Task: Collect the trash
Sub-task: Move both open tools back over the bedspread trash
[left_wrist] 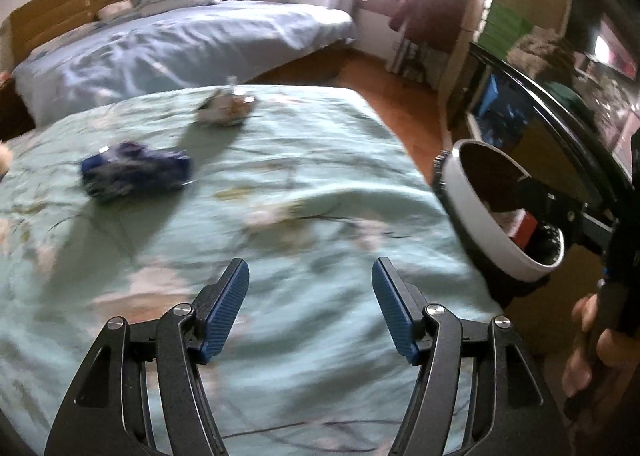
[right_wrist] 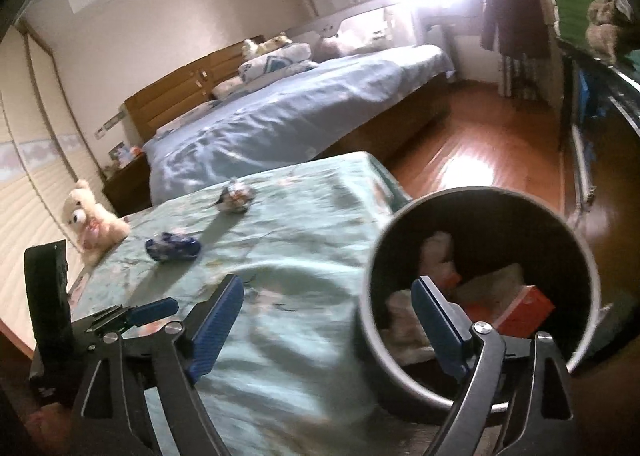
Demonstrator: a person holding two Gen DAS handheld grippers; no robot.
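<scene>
On the green floral bedspread we are finding two pieces of trash still lying out: a crumpled blue wrapper toward its left edge and a crumpled pale wrapper near its far edge, well apart from each other. The bin is standing just beside the bedspread's right edge, and it is already holding a red carton and pale scraps. The left gripper is hovering over the near part of the bedspread with its jaws standing apart and nothing between them. The right gripper is hanging at the bin's near rim, spread wide and gripping nothing, one finger showing over the bin's mouth. A plush bear is sitting at the bedspread's far left corner and is, in our judgement, no trash. We are noting these risks: the soft, wrinkled cloth may be pinched together with a wrapper; a light wrapper may slip from the pads on the way across; the right gripper may knock the bin. No brand, label or writing can be read; both wrappers are blurred.
</scene>
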